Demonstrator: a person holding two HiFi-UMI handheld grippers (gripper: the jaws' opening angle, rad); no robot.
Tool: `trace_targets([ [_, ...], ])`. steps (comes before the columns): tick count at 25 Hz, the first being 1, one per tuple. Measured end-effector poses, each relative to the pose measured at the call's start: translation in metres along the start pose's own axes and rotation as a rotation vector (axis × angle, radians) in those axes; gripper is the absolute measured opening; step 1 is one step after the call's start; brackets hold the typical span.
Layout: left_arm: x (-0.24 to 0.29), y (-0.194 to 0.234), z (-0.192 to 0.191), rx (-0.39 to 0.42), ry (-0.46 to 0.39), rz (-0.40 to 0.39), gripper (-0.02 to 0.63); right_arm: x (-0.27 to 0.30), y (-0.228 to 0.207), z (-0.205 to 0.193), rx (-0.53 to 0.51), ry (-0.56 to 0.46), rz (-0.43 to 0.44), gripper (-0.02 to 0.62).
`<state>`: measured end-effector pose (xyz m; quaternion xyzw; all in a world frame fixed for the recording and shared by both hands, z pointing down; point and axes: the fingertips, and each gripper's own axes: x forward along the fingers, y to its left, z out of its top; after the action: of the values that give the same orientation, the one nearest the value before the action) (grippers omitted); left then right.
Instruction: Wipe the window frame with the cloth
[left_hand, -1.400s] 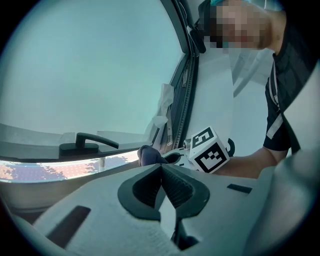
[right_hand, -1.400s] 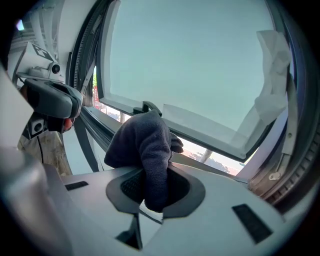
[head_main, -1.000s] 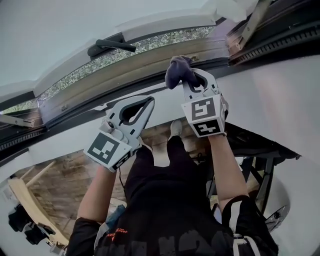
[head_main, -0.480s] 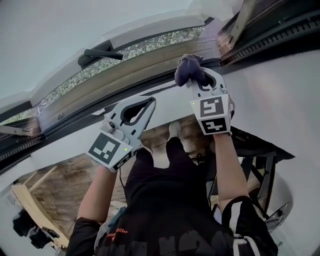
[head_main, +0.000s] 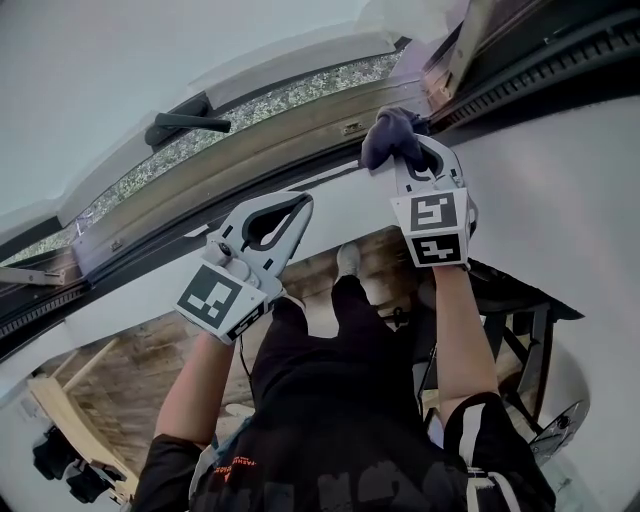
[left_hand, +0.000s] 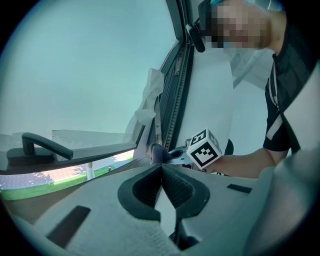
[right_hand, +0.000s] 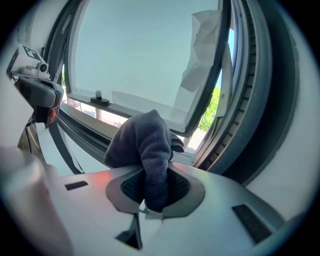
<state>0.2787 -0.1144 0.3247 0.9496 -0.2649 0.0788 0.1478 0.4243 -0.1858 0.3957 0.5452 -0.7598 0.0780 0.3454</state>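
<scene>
Open window, lower frame rail (head_main: 250, 140): right tool (head_main: 408, 152) pinches the dark cloth (head_main: 390, 135) on the rail's right end by the corner, left tool (head_main: 298, 203) pressed together and empty below, so wiping looks partway with side rails probably left.

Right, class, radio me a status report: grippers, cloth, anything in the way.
Left gripper shut, empty. Right gripper shut on the cloth, cloth up at the window frame, right end near the corner. Window handle well left, nothing blocking.

R tongs (head_main: 405, 152) w/ cloth (head_main: 388, 136) slid right along window frame (head_main: 250, 138), now nearer its corner
</scene>
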Motion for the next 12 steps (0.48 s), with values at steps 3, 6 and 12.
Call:
trace_targets([
  [3,0.005,-0.001,0.001,0.0,0.0,-0.009,0.018,-0.001,-0.007,-0.003,0.006,0.005,-0.014,0.051],
  [6,0.007,-0.001,0.0,0.0,0.002,-0.013,0.018,-0.002,-0.014,-0.007,0.008,0.015,-0.034,0.051],
  [12,0.004,-0.001,0.001,-0.002,-0.007,-0.007,0.018,-0.004,-0.021,-0.013,0.02,0.034,-0.063,0.051],
])
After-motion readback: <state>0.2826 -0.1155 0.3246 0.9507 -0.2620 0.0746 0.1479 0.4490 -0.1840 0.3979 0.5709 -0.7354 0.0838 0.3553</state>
